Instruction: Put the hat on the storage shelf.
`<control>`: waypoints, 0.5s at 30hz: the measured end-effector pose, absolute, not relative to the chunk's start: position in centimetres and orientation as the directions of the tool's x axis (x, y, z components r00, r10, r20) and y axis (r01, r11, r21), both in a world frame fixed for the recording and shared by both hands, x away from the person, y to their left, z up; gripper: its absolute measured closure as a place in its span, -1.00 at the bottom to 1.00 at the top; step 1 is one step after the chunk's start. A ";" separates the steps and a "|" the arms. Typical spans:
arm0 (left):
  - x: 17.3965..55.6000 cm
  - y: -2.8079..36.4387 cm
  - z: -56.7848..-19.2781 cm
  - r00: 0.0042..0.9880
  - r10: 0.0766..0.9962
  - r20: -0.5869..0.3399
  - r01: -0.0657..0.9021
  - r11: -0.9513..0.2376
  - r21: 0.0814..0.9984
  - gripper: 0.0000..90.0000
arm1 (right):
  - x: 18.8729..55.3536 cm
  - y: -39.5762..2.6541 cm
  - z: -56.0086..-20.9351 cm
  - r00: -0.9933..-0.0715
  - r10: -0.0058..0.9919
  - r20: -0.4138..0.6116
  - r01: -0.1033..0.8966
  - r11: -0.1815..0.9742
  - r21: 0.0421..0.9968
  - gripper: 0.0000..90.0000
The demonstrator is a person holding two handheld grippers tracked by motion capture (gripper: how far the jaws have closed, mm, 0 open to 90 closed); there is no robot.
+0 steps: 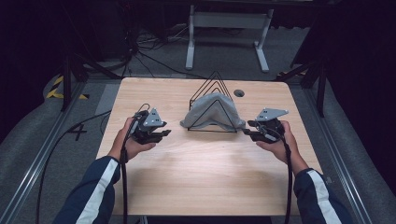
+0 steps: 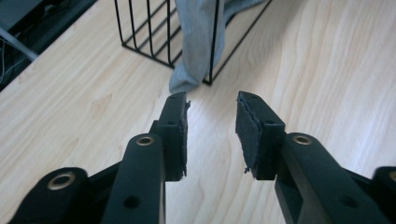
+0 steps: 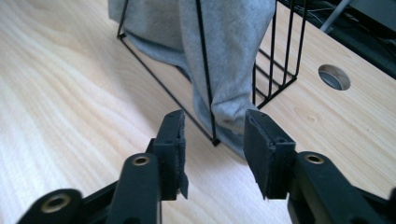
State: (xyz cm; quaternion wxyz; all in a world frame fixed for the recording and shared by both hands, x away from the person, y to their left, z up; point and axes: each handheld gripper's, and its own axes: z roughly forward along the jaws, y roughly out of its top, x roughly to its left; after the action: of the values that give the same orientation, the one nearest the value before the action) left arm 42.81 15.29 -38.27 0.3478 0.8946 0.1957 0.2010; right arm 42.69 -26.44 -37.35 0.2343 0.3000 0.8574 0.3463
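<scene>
A grey cloth hangs over a black triangular wire rack at the middle back of the wooden table. My left gripper is held just left of the rack, jaws apart with nothing between them. In the left gripper view the gripper points at the cloth's hanging corner, a short way off. My right gripper is held just right of the rack. In the right gripper view its jaws stand apart, with the cloth's lower end and a rack corner just beyond the tips, untouched.
A round cable hole lies in the table behind the rack on the right. A white metal stand and floor cables lie beyond the far edge. Metal rails run along both sides of the table.
</scene>
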 end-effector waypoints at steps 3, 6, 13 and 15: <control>42.2 15.8 -38.6 0.842 0.489 0.229 0.221 -0.699 0.680 0.31 | 42.0 -26.9 -37.4 -0.711 0.674 -0.198 0.354 0.587 0.728 0.24; 41.7 16.1 -39.0 0.839 0.490 0.237 0.231 -0.715 0.659 0.18 | 41.4 -27.4 -37.5 -0.709 0.677 -0.198 0.356 0.586 0.728 0.19; 40.3 16.9 -39.7 0.845 0.481 0.232 0.238 -0.729 0.642 -0.11 | 39.8 -28.9 -38.0 -0.707 0.678 -0.203 0.357 0.590 0.724 0.05; 39.8 17.1 -39.9 0.847 0.479 0.231 0.238 -0.730 0.641 -0.14 | 39.3 -29.3 -38.3 -0.705 0.680 -0.201 0.362 0.588 0.723 0.02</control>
State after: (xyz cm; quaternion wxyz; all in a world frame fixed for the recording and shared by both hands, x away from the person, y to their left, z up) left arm 39.83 17.14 -39.89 0.3104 0.9094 0.1971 0.1942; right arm 39.27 -29.33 -38.32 0.2358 0.3031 0.8594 0.3375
